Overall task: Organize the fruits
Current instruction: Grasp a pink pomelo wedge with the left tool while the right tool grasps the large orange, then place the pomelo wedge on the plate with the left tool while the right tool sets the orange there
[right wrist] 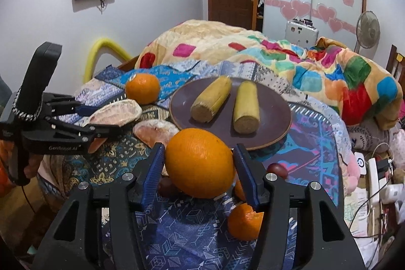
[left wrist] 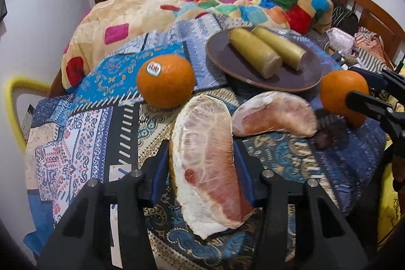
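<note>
The left gripper (left wrist: 202, 168) jaws hold the soft pomelo piece (left wrist: 207, 163) at mid-length, the right gripper (right wrist: 198, 168) jaws the firm orange (right wrist: 200, 163).

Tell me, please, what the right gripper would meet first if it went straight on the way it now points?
The right gripper already has the large orange between its fingers. Pushing on, it would probably carry that orange against the near rim of the brown plate holding the two corn pieces; depth is uncertain.

Left tongs (left wrist: 202, 173) closed around a wrapped pomelo wedge (left wrist: 207, 168), second pomelo wedge (left wrist: 276, 114) just beside, stickered orange (left wrist: 165, 81) behind, right tongs (left wrist: 364, 90) gripping another orange (left wrist: 343, 95), brown plate (left wrist: 227, 60) carrying two corn pieces (left wrist: 255, 52).
</note>
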Demonstrator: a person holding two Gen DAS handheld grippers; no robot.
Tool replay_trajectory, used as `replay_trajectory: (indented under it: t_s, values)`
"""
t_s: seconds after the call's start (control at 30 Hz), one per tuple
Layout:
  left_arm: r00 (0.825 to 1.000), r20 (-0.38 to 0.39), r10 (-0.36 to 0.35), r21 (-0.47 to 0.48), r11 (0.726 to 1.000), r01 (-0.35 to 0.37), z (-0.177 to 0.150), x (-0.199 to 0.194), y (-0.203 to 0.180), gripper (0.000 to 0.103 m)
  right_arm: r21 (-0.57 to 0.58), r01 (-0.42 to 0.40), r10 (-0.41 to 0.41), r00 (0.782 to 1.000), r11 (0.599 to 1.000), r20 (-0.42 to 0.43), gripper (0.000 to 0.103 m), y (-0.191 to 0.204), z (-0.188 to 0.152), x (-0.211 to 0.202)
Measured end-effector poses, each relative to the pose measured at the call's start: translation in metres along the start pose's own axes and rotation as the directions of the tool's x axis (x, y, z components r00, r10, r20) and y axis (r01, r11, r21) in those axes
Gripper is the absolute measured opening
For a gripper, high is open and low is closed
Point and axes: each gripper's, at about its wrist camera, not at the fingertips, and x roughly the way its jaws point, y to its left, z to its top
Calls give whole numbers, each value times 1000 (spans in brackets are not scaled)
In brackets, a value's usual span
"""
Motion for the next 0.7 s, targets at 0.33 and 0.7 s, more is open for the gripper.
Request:
replay_trajectory:
  t_s: [0.33,0.7]
  values:
    - [995,102,-10,2,1000,9,24,-36,-12,49,4,27,-27,998,1000,57,50,-9,14,-18]
    - [986,163,-25,6,1000,25,56,-43,-24,49,0,61,-60,993,998,105,49,-22,32,-25]
